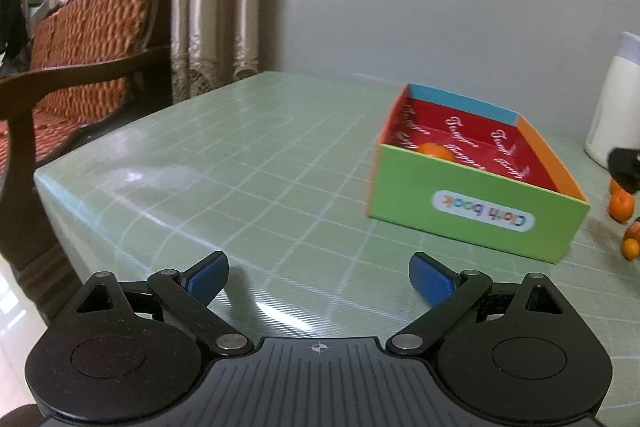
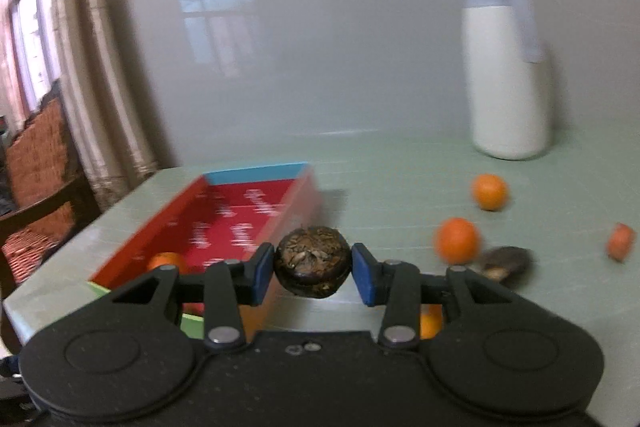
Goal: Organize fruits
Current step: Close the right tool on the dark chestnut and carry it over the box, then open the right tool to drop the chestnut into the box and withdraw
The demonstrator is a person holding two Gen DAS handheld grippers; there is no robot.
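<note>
My right gripper [image 2: 313,269] is shut on a dark brown round fruit [image 2: 312,261], held above the table just right of the open box [image 2: 224,219]. The box [image 1: 476,207] has a green front, a red inside and one orange [image 1: 436,151] in it, also seen as the orange [image 2: 166,261] in the right wrist view. Loose oranges [image 2: 458,241] [image 2: 490,191] and a second dark fruit [image 2: 506,263] lie on the table to the right. My left gripper [image 1: 318,281] stands open and holds nothing, low over the table left of the box.
A white flask with a pale blue lid [image 2: 506,67] stands at the back right by the wall. The green gridded table [image 1: 240,167] ends at the left, with a wooden sofa [image 1: 80,59] and curtains [image 1: 208,7] beyond. More oranges [image 1: 622,207] lie right of the box.
</note>
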